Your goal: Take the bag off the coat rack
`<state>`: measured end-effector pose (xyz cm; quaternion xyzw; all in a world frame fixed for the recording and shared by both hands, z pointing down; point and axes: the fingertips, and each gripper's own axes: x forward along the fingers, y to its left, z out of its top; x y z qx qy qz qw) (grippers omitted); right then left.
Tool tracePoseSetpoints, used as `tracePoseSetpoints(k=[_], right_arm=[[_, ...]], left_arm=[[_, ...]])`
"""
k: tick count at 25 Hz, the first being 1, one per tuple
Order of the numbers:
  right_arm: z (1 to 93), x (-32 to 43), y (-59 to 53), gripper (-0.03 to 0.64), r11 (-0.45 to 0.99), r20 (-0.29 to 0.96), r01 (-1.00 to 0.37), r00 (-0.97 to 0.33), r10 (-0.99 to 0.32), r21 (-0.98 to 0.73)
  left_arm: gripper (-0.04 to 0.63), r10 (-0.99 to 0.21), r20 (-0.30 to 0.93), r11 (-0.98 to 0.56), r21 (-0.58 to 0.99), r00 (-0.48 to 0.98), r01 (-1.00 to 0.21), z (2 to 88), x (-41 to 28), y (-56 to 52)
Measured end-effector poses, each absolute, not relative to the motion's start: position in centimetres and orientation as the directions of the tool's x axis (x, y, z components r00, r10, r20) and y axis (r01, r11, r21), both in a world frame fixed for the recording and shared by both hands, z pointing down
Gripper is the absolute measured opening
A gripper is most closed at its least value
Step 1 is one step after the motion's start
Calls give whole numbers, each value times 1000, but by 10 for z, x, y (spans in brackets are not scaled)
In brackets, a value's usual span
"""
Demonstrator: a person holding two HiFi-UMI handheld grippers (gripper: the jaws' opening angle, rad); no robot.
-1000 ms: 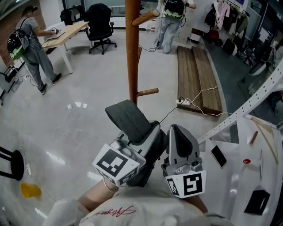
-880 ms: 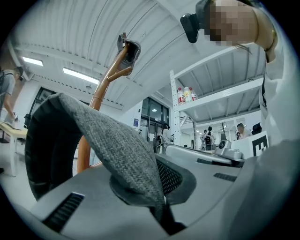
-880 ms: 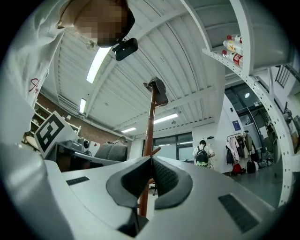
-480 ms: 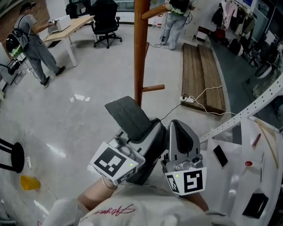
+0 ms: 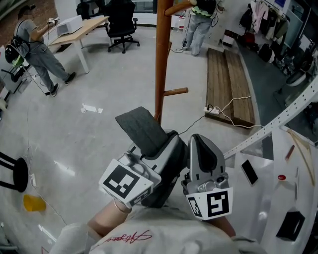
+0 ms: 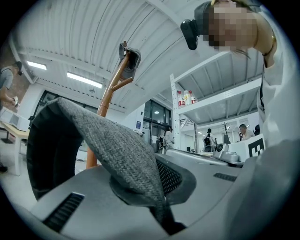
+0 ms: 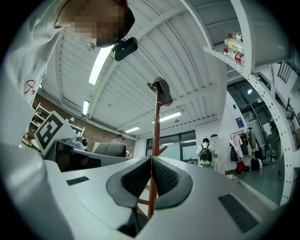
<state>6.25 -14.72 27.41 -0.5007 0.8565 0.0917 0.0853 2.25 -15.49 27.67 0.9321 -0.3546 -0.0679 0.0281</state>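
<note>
Moved: in the head view the coat rack (image 5: 160, 59) stands farther right than a second ago, and its low peg (image 5: 176, 92) sits higher. The person (image 5: 37, 54) at the left has drifted toward the frame's edge. Both claws are almost where they were.
Left claw (image 5: 166, 149): pressed together, pinching the grey felt of the bag (image 5: 141, 126). The left gripper view shows the fabric rising out of the shut jaws.
Bag: off the pegs and held up by the left claw on the near side of the pole. Only this grey flap shows.
Right claw (image 5: 201, 146): jaws together with nothing in them, just beside the left one.
Coat rack: an upright brown wooden pole on the floor. The gripper views show something dark on its top, and I cannot tell what it is.
Floor (image 5: 89, 134): pale, glossy and reflecting the lights. On it lie long wooden planks (image 5: 228, 84), a power strip (image 5: 209, 112) with a white cable, and a yellow object (image 5: 34, 202).
White worktop (image 5: 268, 203): at the right, carrying a phone (image 5: 249, 172) and a black box (image 5: 290, 225).
Room: a wooden worktop (image 5: 79, 30) with an office chair (image 5: 121, 22) stands at the back. Clothes (image 5: 258, 15) hang at the far right, and metal shelving (image 6: 220, 101) holds bottles (image 6: 185, 98).
</note>
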Motion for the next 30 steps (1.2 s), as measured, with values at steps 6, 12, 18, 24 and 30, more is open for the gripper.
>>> tracePoseSetpoints(k=[6, 12, 18, 24, 30], right_arm=[[272, 46, -122, 20, 454, -239, -888, -459, -856, 76], [271, 23, -87, 20, 410, -222, -908, -420, -880, 90], [271, 13, -56, 20, 375, -218, -922, -386, -896, 93], [276, 6, -38, 20, 393, -208, -914, -405, -890, 98], [270, 2, -30, 20, 423, -212, -899, -437, -874, 111]], left_arm=[[18, -640, -129, -768, 97, 758, -633, 272, 8, -131], [18, -606, -113, -795, 96, 787, -598, 268, -12, -97], [18, -582, -81, -811, 122, 809, -572, 280, -21, -68], [18, -599, -88, -800, 110, 796, -590, 279, -31, -51], [18, -617, -108, -787, 93, 780, -610, 270, -32, -40]])
